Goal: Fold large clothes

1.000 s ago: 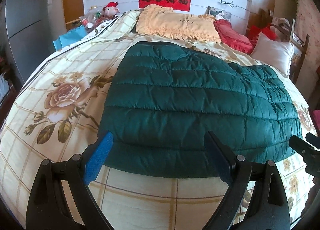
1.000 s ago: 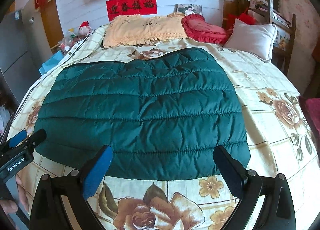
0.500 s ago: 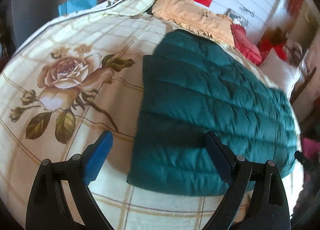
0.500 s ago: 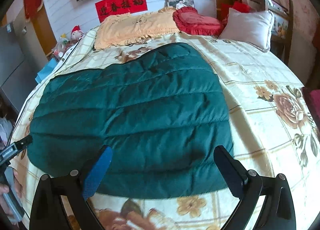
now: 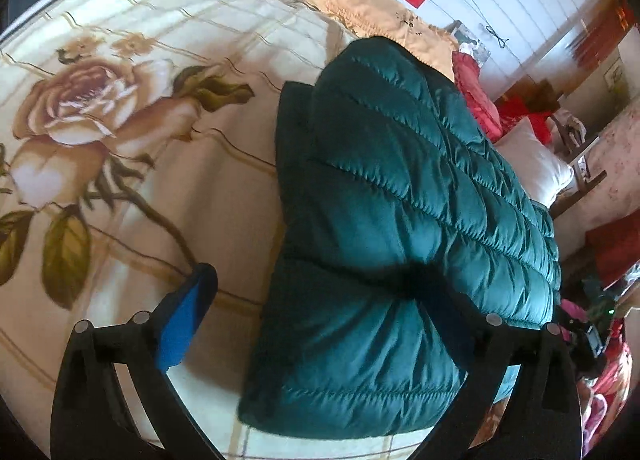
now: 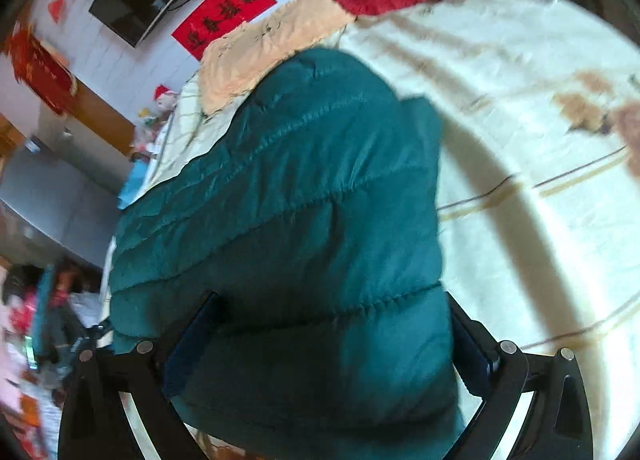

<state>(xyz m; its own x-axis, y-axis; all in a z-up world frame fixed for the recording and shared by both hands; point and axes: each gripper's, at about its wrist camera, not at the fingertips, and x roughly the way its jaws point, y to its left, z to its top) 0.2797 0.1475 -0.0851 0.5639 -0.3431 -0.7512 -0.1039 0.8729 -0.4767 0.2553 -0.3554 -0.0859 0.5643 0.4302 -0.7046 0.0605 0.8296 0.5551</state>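
The green coat (image 5: pixel 392 219) lies flat on the bed (image 5: pixel 120 187). The left tongs (image 5: pixel 320 320) are opening over its near corner; the right tongs (image 6: pixel 332 340) are spread over the other. Next, I think, both must pinch the edge to fold.

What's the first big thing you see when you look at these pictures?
The big puffy green jacket grabs the eye first, lying on the cream bedspread with its giant printed rose. Near its bottom corners, both grippers straddle the hem: the left gripper is opening its jaws, and the right gripper is open too. Behind, a red banner hangs on the white wall.
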